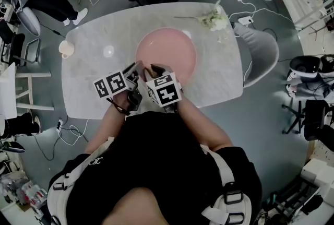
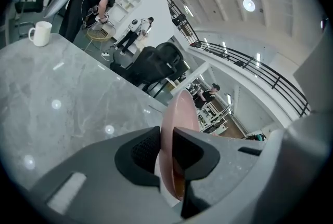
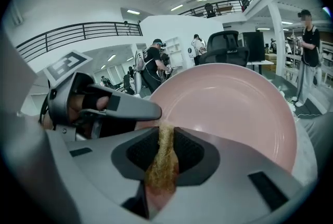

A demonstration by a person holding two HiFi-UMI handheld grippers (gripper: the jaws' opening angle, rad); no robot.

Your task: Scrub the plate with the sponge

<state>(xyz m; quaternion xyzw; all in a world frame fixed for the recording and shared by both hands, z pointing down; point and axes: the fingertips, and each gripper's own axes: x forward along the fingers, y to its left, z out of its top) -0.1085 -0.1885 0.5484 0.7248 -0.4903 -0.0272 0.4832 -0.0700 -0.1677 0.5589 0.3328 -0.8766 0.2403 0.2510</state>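
A round pink plate (image 1: 166, 57) is over the middle of the marble table (image 1: 88, 93). My left gripper (image 1: 134, 71) is shut on the plate's near rim. In the left gripper view the plate (image 2: 178, 108) shows edge-on between the pads, where my left gripper (image 2: 167, 153) clamps it. My right gripper (image 1: 156, 70) is just to the right, at the same near rim, shut on a yellow-brown sponge (image 3: 162, 163). In the right gripper view the sponge's tip reaches the plate's (image 3: 234, 108) inner face, and the left gripper (image 3: 104, 106) shows beside it.
A white mug (image 1: 66, 48) stands at the table's left edge, and the mug (image 2: 40, 33) also shows in the left gripper view. A pale bunch of flowers (image 1: 215, 19) lies at the far right corner. A grey chair (image 1: 261, 54) stands to the right. People and cables surround the table.
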